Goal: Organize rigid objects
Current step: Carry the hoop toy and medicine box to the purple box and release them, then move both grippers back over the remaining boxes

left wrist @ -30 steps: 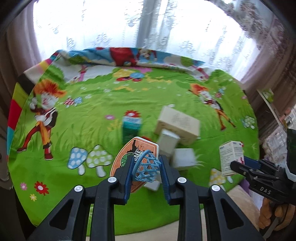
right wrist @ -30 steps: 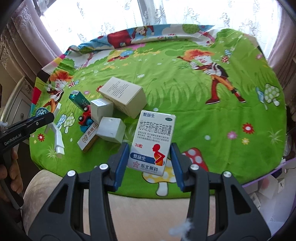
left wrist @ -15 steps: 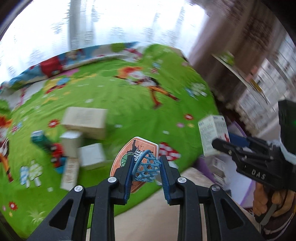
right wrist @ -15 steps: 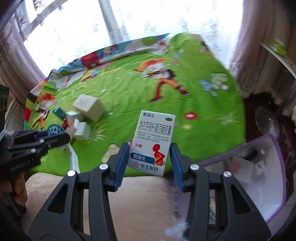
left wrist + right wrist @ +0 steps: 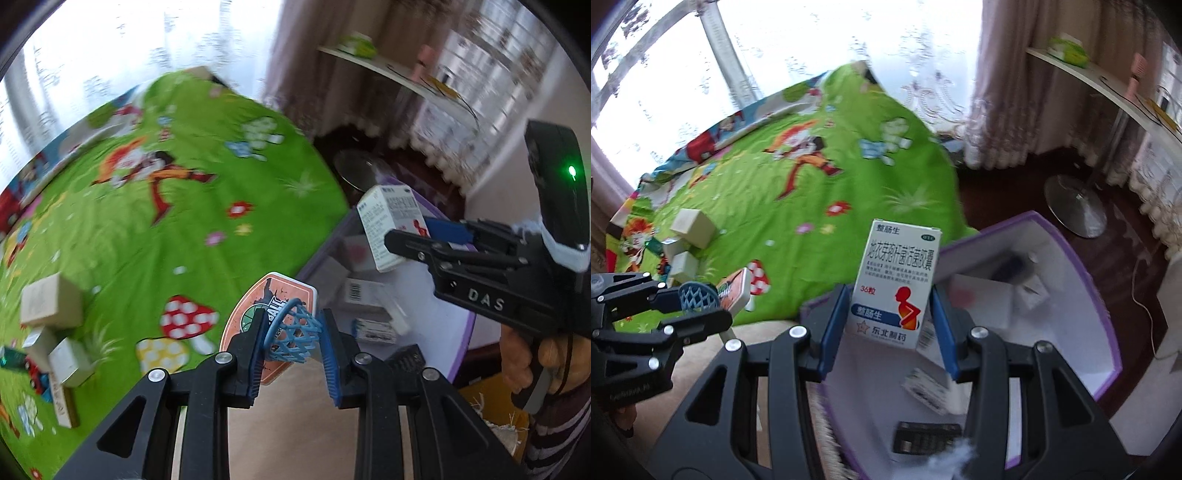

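Note:
My left gripper [image 5: 293, 343] is shut on a toy basketball hoop [image 5: 284, 328] with an orange backboard and blue net, held over the bed's edge beside the purple box [image 5: 458, 321]. It also shows in the right wrist view [image 5: 701, 297]. My right gripper [image 5: 888, 325] is shut on a white medicine box [image 5: 899, 284] with blue and red print, held above the purple-rimmed box [image 5: 1082, 266]. The same medicine box shows in the left wrist view [image 5: 389, 225].
Several white and beige boxes [image 5: 51, 306] and a toy car lie on the green cartoon bedspread [image 5: 166, 229] at far left. The purple box holds several small packs and a dark calculator [image 5: 925, 437]. A round metal stand base [image 5: 1075, 210] sits on the floor.
Both grippers have swung right from over the bedspread to the purple box, each still holding its object. The medicine box now hangs above the box's inside.

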A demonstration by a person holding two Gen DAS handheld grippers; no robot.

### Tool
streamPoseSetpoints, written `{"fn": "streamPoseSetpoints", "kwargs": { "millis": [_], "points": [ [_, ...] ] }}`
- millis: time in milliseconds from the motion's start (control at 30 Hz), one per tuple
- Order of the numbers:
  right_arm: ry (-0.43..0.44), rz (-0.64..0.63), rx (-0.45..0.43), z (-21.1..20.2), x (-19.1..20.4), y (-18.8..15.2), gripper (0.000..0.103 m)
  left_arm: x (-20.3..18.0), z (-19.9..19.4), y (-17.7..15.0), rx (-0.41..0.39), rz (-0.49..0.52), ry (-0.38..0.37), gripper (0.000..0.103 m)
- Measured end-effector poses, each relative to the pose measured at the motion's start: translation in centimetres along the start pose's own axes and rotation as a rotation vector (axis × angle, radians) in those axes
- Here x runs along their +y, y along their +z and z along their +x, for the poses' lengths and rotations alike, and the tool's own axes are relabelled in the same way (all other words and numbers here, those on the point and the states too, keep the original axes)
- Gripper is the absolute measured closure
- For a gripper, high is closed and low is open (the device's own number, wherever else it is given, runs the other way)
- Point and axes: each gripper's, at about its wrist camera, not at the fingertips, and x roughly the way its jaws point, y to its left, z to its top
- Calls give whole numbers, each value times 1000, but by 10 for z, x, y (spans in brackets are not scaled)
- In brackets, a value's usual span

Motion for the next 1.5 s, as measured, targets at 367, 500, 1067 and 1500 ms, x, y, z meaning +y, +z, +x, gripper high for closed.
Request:
{"fn": "streamPoseSetpoints", "kwargs": {
  "millis": [367,500,1067,1500],
  "points": [
    [-120,107,7,-15,-64,-13,53,-46,20,8,47,66,-126,73],
    [-152,142,16,-18,-76,-13,53,-39,21,6,56,37,-137,61],
    [-48,50,-16,-27,-9,8,50,21,-26,4,-75,-125,-154,59],
    [28,-100,-27,-26,81,33,50,114,-68,-28,-196,-321,-97,59]
  ]
}}
